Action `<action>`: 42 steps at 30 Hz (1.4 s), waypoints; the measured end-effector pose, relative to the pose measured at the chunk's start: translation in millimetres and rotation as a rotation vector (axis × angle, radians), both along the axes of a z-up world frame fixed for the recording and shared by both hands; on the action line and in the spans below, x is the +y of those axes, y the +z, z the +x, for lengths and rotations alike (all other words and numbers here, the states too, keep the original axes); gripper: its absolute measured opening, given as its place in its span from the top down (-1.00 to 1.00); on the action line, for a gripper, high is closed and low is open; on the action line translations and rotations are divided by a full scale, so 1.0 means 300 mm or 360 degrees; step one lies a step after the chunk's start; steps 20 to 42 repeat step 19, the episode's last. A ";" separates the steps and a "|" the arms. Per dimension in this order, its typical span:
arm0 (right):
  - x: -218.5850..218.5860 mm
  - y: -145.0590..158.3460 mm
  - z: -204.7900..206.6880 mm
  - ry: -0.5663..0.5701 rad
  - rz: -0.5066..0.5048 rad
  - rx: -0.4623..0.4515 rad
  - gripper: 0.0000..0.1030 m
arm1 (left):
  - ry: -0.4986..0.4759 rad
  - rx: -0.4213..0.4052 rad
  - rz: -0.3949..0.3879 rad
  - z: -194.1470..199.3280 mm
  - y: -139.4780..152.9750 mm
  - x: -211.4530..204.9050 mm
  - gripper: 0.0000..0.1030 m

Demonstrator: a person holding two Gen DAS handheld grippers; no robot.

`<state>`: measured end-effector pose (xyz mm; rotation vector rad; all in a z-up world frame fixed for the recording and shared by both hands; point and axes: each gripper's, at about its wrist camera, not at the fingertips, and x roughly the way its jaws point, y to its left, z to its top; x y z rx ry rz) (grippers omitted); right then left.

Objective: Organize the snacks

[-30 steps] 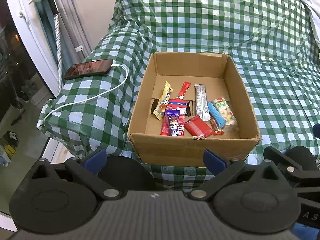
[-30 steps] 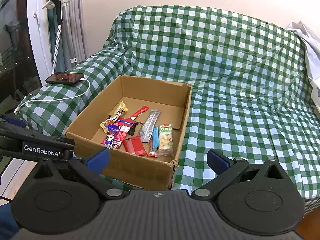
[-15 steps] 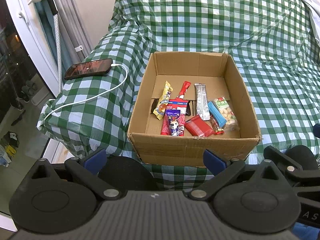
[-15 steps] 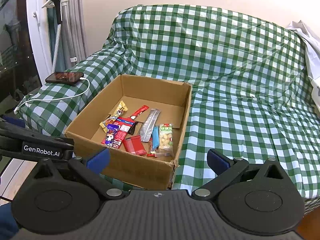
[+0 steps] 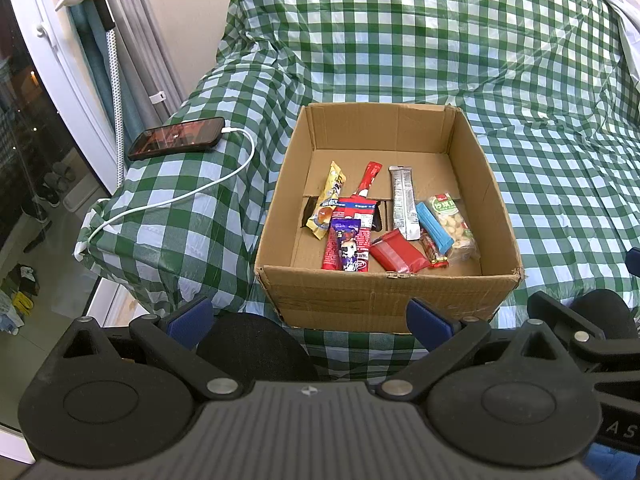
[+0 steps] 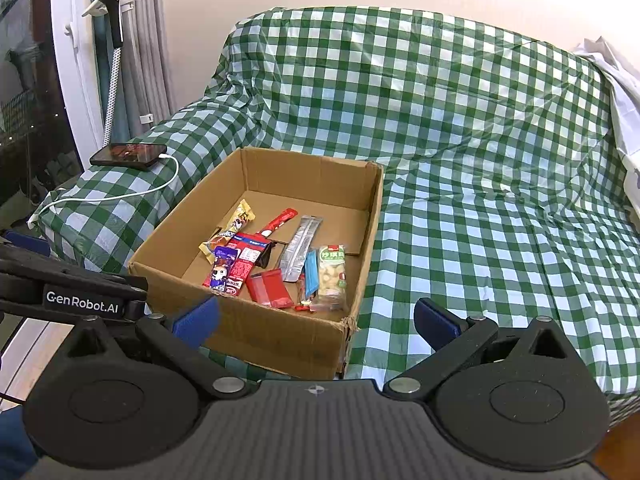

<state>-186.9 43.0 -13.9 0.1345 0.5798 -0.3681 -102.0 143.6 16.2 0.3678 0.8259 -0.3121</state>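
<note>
- Left gripper (image 5: 308, 316): nearest the lens, jaws wide, nothing between them; it hangs short of the box's near wall.
- Right gripper (image 6: 316, 318): jaws wide and empty, at the box's near right corner.
- Box (image 5: 384, 292): open cardboard, set on the sofa (image 5: 560, 184) under a green check cover; near wall has a torn right corner.
- Snacks, all inside the box, crowded to its near half, some overlapping:
  - purple pack (image 5: 347, 249) on top of a red flat pack (image 5: 356, 216);
  - red wrapper (image 5: 396, 256) just beside it, near wall side;
  - blue stick (image 5: 434, 227) leaning over a small red sweet;
  - nut bag (image 5: 454, 226) at the right;
  - silver bar (image 5: 404, 200), yellow pack (image 5: 329, 204), red stick (image 5: 368, 178) farther in.
- Far half of the box floor: bare.
- Phone (image 5: 176, 138) with white cable (image 5: 192, 192): on the sofa arm, left of the box, apart from the task.
- Judgement: with every snack boxed, the scene fits either a gathered lot or a heap awaiting sorting. For any pick, come down over the wall from above, take the topmost pack by its short edge, and pinch lightly; wrappers slip and crush.
</note>
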 end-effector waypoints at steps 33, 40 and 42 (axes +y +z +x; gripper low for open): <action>0.005 -0.016 0.007 0.0015 0.0014 0.0002 -0.99 | 0.0032 0.0007 0.0015 0.050 -0.016 0.017 -0.99; 0.005 -0.016 0.007 0.0015 0.0014 0.0002 -0.99 | 0.0032 0.0007 0.0015 0.050 -0.016 0.017 -0.99; 0.005 -0.016 0.007 0.0015 0.0014 0.0002 -0.99 | 0.0032 0.0007 0.0015 0.050 -0.016 0.017 -0.99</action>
